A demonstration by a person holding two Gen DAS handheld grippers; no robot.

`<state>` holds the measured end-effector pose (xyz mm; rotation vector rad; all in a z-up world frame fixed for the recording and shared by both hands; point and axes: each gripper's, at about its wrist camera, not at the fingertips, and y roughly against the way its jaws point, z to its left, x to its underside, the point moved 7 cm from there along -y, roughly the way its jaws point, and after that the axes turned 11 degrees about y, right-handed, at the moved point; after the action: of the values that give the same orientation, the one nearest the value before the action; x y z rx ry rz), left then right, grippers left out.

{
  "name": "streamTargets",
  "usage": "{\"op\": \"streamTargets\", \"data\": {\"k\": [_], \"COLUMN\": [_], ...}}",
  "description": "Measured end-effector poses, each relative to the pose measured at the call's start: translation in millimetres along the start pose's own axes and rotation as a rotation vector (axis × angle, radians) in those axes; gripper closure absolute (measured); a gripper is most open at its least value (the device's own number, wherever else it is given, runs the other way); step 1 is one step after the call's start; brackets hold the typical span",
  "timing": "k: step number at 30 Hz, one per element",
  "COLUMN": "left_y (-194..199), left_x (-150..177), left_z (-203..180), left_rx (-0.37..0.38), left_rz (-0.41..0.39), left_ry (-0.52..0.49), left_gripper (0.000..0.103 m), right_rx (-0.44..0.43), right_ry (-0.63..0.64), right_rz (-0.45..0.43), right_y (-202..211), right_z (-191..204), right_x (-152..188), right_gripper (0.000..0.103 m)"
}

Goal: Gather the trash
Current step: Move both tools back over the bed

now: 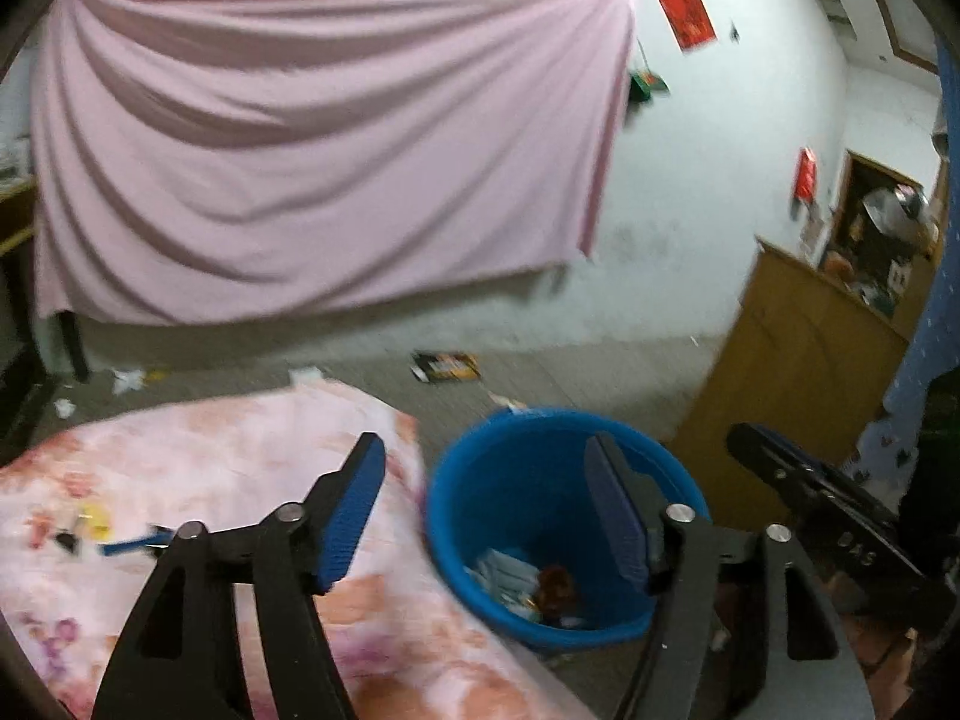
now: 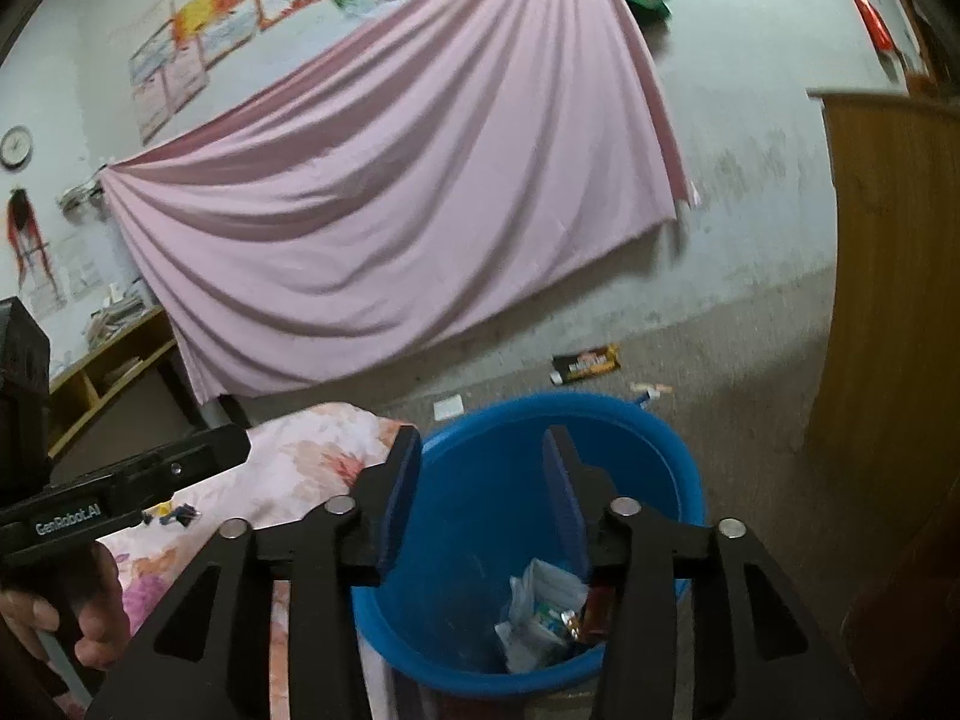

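Observation:
A blue bucket stands on the floor beside a table with a floral cloth; it holds crumpled paper and wrappers. My left gripper is open and empty, over the table's edge and the bucket's rim. In the right wrist view the bucket lies straight below my right gripper, which is open and empty above the trash. Small bits lie on the cloth: a yellow scrap, a blue item and binder clips.
A pink sheet hangs on the far wall. A dark wrapper and paper scraps lie on the floor. A wooden cabinet stands right of the bucket. A low shelf stands at left.

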<state>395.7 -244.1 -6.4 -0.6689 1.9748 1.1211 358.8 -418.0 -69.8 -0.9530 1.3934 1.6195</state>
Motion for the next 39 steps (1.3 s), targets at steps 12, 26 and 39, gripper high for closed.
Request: {"op": "streamTargets", "data": {"k": [12,26,39], "left_y": [121,205,185], "left_x": [-34,-26,6], "left_z": [103,207,237], "left_rx": [-0.146,-0.311,-0.342], "left_rz": [-0.26,-0.423,-0.319], "left_ry": [0.1,0.149,0.103], "left_gripper": [0.006,0.003,0.003], "right_rx": [-0.071,-0.156,-0.234], "right_ry": [0.116,0.23,0.319], "right_rz": [-0.176,-0.335,-0.249], "right_y": [31,36,-10], "right_z": [94,206,263], "right_x": [-52,-66,-36], "right_gripper": [0.028,0.0,0.0]}}
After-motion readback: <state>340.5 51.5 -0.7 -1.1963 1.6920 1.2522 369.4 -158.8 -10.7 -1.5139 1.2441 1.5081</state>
